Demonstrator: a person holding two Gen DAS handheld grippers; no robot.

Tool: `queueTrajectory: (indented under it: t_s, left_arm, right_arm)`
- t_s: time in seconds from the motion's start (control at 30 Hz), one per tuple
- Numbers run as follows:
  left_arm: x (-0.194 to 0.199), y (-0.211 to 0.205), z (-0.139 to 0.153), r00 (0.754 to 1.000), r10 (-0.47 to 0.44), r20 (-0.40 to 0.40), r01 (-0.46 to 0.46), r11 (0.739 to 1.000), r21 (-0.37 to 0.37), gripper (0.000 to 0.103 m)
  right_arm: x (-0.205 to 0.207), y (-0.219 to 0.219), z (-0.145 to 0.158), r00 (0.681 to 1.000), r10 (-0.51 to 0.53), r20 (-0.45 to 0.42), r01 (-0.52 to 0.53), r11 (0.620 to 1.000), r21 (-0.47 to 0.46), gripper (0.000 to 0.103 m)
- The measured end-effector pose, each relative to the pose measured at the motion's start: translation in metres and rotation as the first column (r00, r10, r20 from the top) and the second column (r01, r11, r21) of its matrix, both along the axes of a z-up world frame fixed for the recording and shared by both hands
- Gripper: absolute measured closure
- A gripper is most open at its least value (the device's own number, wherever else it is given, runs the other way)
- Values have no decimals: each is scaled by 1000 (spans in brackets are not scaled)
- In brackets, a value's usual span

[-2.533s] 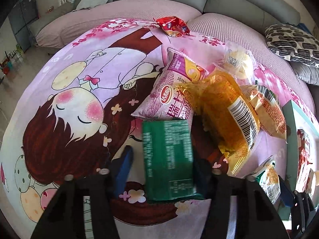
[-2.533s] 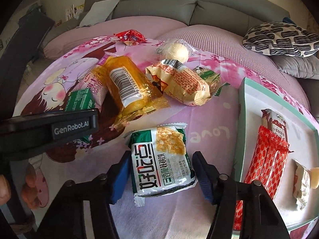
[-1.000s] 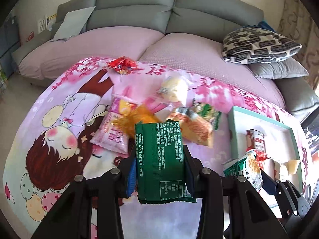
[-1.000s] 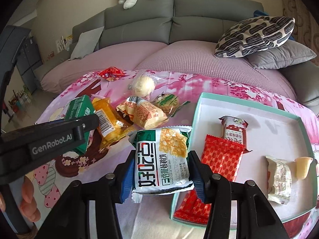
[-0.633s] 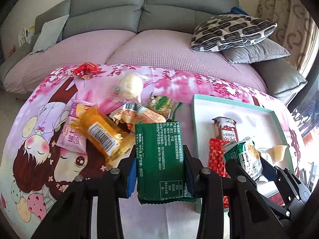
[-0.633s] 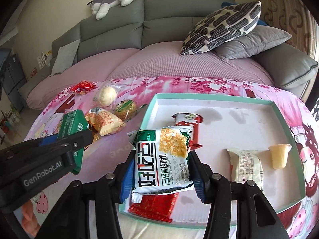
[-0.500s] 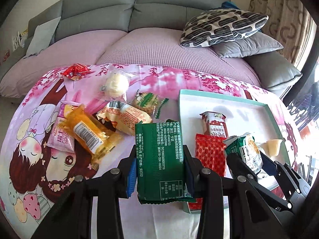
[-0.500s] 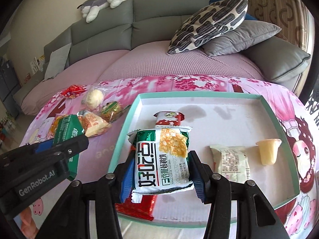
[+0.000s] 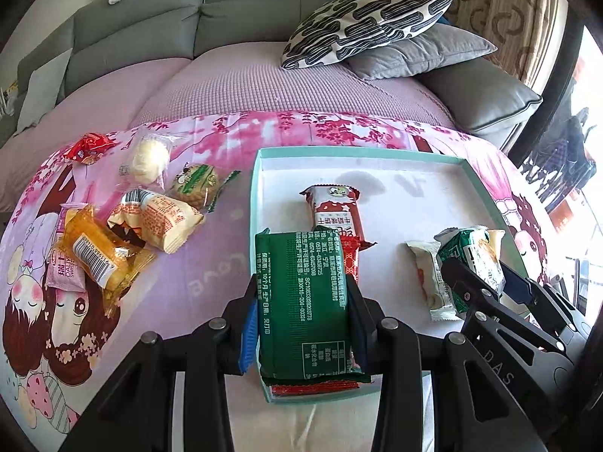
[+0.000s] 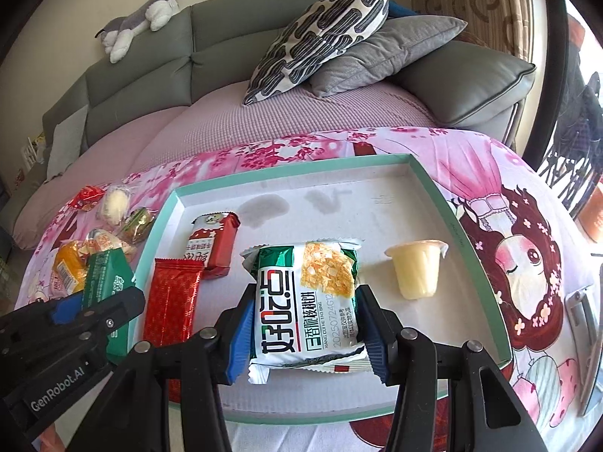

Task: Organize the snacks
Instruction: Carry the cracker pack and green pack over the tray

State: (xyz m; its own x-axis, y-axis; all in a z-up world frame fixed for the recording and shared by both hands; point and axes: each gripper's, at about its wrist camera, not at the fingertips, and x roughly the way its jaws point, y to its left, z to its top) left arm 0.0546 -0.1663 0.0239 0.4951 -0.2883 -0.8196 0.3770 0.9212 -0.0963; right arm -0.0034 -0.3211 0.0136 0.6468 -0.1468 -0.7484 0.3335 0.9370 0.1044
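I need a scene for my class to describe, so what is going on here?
A person is sorting snacks with two handheld grippers. The left gripper holds a dark green packet; the right gripper holds a green and white biscuit pack. Both hang over a teal-rimmed tray. More snacks lie on the pink cloth.

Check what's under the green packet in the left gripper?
Under the dark green packet, held in the left gripper, a patterned red packet lies in the teal tray. The green packet covers most of it in the left wrist view.
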Motion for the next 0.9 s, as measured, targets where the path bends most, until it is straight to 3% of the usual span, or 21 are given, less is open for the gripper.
queueTrajectory:
  t_s: [0.53,0.9]
  left_arm:
    - [3,-23,-7,999,-52,15,52,998,31,61]
    - [13,-15,-3,999,-31,8,31,999,6,61]
  right_arm:
    - [2,-10,-7,999,-44,-3,44,999,29,49]
    - [3,-15,-10,998,-62,3,62,997,53,49]
